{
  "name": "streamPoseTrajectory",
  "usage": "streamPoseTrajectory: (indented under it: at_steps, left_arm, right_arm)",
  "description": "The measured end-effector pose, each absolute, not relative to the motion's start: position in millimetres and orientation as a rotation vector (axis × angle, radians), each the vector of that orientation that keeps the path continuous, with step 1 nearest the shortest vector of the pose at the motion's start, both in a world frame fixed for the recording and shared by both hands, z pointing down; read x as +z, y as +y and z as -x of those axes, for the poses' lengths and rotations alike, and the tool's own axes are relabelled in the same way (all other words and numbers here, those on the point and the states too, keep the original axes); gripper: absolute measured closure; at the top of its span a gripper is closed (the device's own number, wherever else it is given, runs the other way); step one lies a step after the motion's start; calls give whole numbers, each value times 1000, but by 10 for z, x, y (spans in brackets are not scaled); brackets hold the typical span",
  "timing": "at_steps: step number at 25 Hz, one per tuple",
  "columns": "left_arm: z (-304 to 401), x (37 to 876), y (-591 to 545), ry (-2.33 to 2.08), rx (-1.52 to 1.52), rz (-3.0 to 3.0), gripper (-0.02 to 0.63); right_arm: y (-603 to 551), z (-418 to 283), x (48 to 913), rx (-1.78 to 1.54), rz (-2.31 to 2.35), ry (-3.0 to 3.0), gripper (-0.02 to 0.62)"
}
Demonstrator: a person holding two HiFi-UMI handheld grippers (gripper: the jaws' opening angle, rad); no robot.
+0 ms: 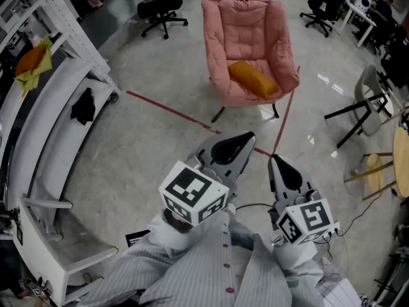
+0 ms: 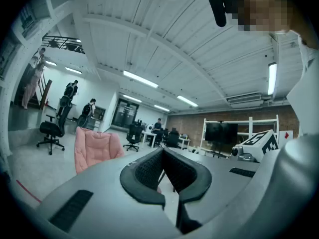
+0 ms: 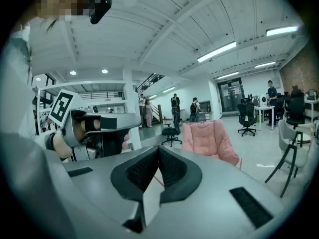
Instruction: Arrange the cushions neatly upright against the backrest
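Note:
A pink padded armchair (image 1: 246, 40) stands on the floor a few steps ahead. One orange cushion (image 1: 253, 78) lies tilted on its seat, low against the right armrest. My left gripper (image 1: 248, 137) and right gripper (image 1: 273, 160) are held side by side in front of me, well short of the chair, both shut with nothing between the jaws. In the left gripper view the armchair (image 2: 94, 148) shows left of the closed tips (image 2: 163, 151). In the right gripper view the armchair (image 3: 209, 139) sits right of the closed tips (image 3: 159, 148). The cushion is not visible in either gripper view.
Red tape lines (image 1: 169, 112) cross the shiny floor before the chair. A white shelf rack (image 1: 57, 107) runs along the left, with a yellow cloth (image 1: 35, 62). A black office chair (image 1: 160, 6) stands behind, a grey chair (image 1: 367, 104) and wooden stool (image 1: 377, 168) at right. People stand far off.

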State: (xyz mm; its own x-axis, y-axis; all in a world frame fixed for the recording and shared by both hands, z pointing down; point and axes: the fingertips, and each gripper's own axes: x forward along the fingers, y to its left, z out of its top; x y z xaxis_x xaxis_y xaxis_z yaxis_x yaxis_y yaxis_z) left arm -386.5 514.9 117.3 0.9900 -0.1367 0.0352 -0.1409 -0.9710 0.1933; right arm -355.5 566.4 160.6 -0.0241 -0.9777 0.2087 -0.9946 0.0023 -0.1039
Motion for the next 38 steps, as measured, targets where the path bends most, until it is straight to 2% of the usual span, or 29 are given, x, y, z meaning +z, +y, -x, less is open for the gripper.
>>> streamPoseTrajectory:
  at_steps: [25,38]
  left_arm:
    - [3357,1299,4942,-285,83,-2951,596]
    - [2645,1306,3360,-229,96,-2951,597]
  right_arm:
    - [5358,2967,1311,202,-2147,-2251,583]
    - [3831,2302,1353,237,-2177,-2219,583]
